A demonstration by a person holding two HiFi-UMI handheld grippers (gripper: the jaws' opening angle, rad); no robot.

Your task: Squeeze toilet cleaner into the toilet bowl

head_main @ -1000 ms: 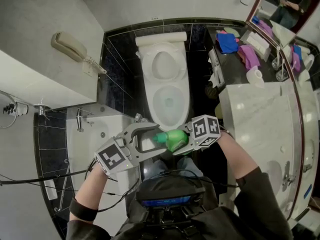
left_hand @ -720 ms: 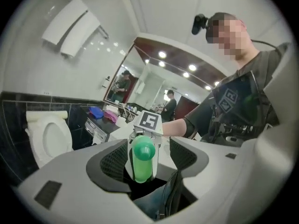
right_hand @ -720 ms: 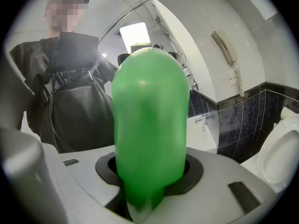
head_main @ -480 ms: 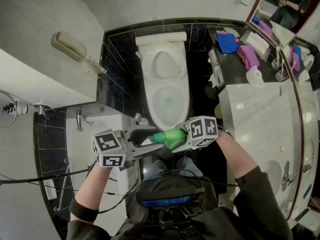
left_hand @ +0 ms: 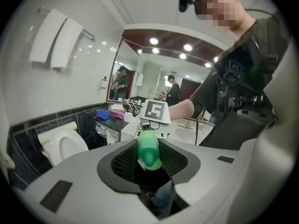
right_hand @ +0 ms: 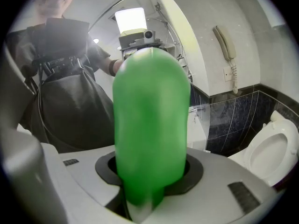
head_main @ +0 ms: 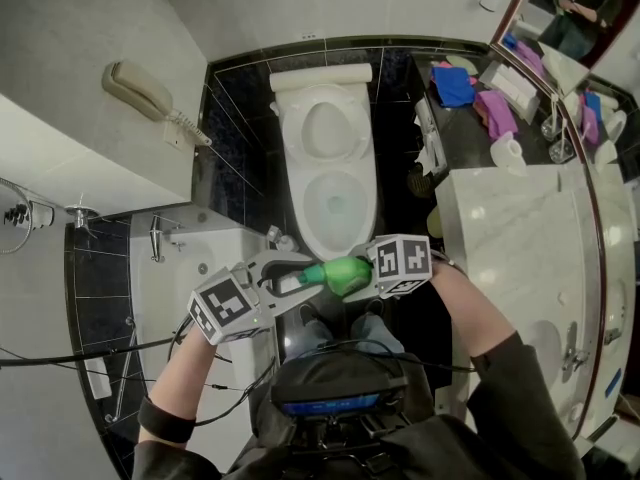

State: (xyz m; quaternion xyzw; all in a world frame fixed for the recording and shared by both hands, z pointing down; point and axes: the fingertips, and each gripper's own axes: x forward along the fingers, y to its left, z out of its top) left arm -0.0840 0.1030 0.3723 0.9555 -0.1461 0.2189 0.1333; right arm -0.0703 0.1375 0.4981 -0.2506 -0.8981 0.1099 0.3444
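Note:
A green cleaner bottle (head_main: 342, 276) lies about level in front of the open white toilet (head_main: 300, 200). My right gripper (head_main: 360, 276) is shut on its body, which fills the right gripper view (right_hand: 149, 125). From the left, my left gripper (head_main: 305, 274) has just been closing, and its black pads now sit against the bottle's narrow cap end (left_hand: 149, 152). In the left gripper view the left gripper (left_hand: 149, 166) looks straight along the bottle at the right gripper's marker cube (left_hand: 155, 111). The bowl (head_main: 338, 206) holds water.
A white bathtub (head_main: 195, 268) lies at the left, with a wall phone (head_main: 150, 93) above it. On the right is a marble counter (head_main: 520, 228) with a dark shelf holding blue (head_main: 455, 83) and purple cloths (head_main: 497, 113). The floor is dark tile.
The left gripper's jaws have narrowed from wide apart to close around the bottle's cap end, and that gripper has sunk a little. The right gripper and the bottle have barely shifted.

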